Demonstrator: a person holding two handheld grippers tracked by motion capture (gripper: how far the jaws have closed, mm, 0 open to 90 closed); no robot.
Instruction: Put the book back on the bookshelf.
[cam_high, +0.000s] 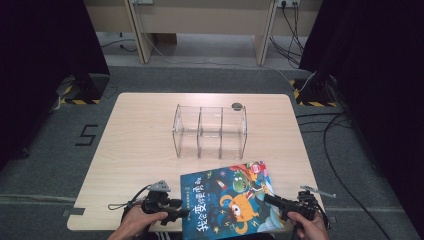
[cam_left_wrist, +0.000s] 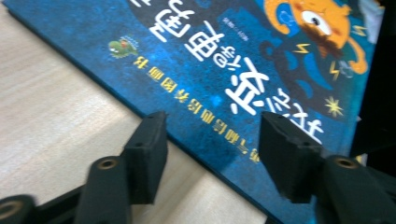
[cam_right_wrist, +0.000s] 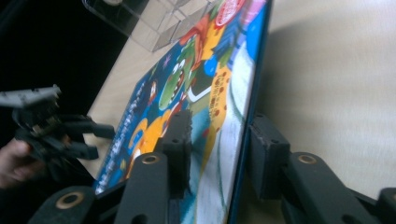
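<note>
At the lower left of the high view my left gripper (cam_high: 181, 210) is a matte black body with a grey three-cornered plate on top and a thin black cable looping off to its left. The right gripper (cam_high: 267, 198), at the lower right, is the same black build with its own grey plate. Bare hands and forearms enter from the bottom edge; I see no sleeves. In the gripper views each jaw is a flat black link with a brass-coloured ringed rivet, ending in a blocky black pad. The right gripper's pads look ridged and slightly scuffed.
</note>
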